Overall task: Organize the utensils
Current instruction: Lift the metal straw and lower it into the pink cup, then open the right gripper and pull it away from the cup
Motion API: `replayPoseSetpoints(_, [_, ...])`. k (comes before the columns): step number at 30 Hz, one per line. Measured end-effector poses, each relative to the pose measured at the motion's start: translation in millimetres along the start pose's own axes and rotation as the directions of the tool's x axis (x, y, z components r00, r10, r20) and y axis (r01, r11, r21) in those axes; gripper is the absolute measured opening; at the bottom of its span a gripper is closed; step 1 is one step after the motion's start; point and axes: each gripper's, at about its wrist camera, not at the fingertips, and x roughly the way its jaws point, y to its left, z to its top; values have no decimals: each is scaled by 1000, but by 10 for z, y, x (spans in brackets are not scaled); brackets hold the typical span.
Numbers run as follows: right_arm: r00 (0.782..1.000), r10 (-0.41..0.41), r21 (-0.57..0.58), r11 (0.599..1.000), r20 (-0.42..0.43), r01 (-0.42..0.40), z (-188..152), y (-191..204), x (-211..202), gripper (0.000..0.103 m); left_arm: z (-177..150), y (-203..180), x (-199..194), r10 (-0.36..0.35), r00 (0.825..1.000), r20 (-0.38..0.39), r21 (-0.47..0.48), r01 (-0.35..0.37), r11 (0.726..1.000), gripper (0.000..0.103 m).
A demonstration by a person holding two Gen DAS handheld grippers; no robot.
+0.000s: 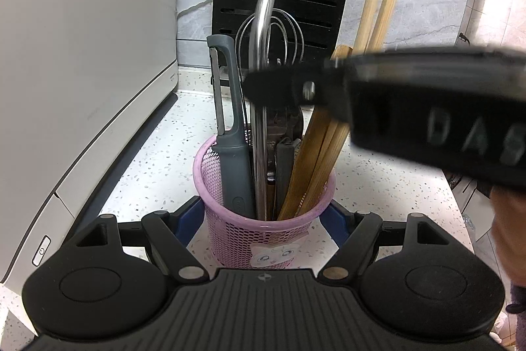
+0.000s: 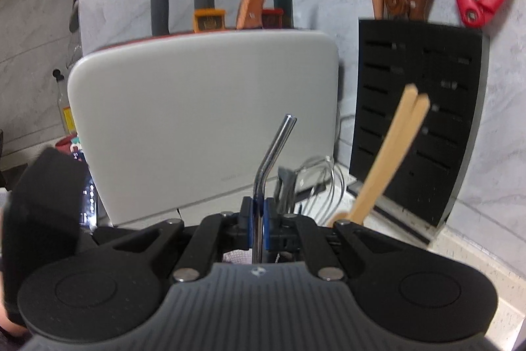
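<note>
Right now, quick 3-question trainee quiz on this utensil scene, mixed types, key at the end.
1. True or false: the right gripper is shut on the bent metal straw.
2. Multiple choice: the pink basket sits between the left gripper's jaws. Are they A) gripping its sides, B) spread well clear of it, C) above its rim?
3. Fill in: the grey utensil at the basket's left is a ____.

Key: 1 true. 2 A, blue pads against both sides. 3 peeler.
</note>
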Motion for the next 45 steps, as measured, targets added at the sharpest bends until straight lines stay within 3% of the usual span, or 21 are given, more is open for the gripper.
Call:
replayPoseSetpoints(14, [991,-10,-31,1000,-133,6,-198,-53,61,2,-11,-2,-3,1,1000,2,3,-1,1000,89])
replayPoseSetpoints(19, [969,40,97,995,-243,-17,-183,-190,201,1,-19,-2,-9,1,1000,5,0,-1,1000,88])
replayPoseSetpoints(22, [975,36,102,995,-218,-14,-171,-196,109,3,-5,0,-7,2,1000,3,2,-2,1000,89])
replayPoseSetpoints(25, [982,27,94,996,-186,-9,-112,-189,-26,13,1,-6,-8,4,1000,2,5,-4,1000,89])
replayPoseSetpoints(28, [990,17,102,995,-144,-2,-7,-216,-210,14,-2,-4,-9,3,1000,2,4,-3,1000,89])
replayPoseSetpoints(34, [997,-73,56,996,-9,74,139,-165,-659,28,-11,-7,-7,-1,1000,10,14,1,1000,88])
replayPoseSetpoints(38, [975,-221,72,973,31,218,6,-211,-856,30,-9,-40,20,-19,1000,21,24,18,1000,88])
replayPoseSetpoints(45, [940,-313,218,916,-139,337,-403,-660,-673,31,106,-151,168,-39,999,21,39,39,998,88])
